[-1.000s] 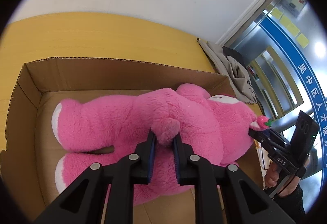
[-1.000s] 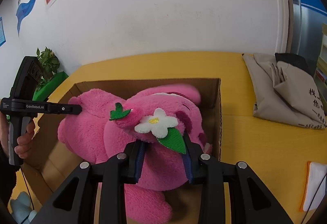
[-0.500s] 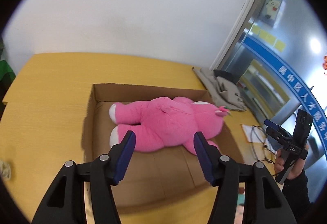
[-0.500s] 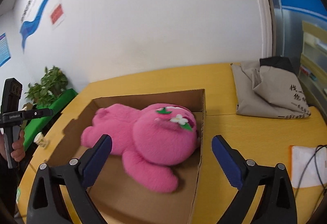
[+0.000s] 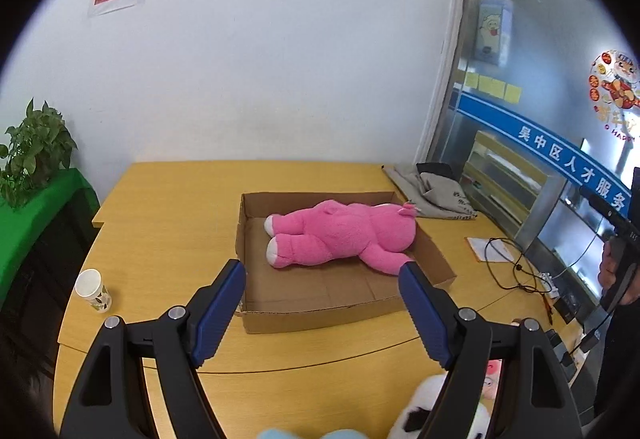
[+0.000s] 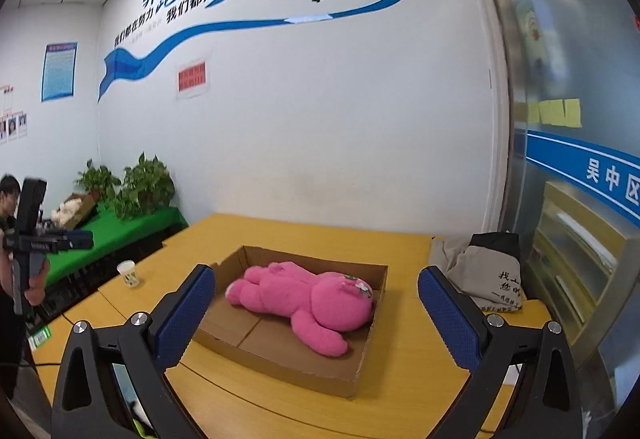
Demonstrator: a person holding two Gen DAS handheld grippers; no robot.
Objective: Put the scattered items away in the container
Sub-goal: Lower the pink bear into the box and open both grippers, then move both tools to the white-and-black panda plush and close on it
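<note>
A big pink plush bear (image 5: 344,235) lies on its side in the shallow cardboard box (image 5: 320,311) on the yellow table; it also shows in the right wrist view (image 6: 308,299), in the box (image 6: 280,363). My left gripper (image 5: 322,303) is open and empty, well back from the box and above the table's near part. My right gripper (image 6: 316,311) is open and empty too, held high and back from the box. A white and black plush (image 5: 420,411) and a light blue one (image 5: 276,433) lie at the bottom edge below the left gripper.
A paper cup (image 5: 94,291) stands on the table left of the box. A grey cloth bag (image 5: 432,195) lies at the far right. Cables (image 5: 516,271) and a paper sheet (image 5: 486,249) lie right of the box. Potted plants on a green cover (image 6: 132,195) stand left.
Both grippers let go of the pink bear, opened wide and pulled back and up from the box. The bear stays lying in the box.
</note>
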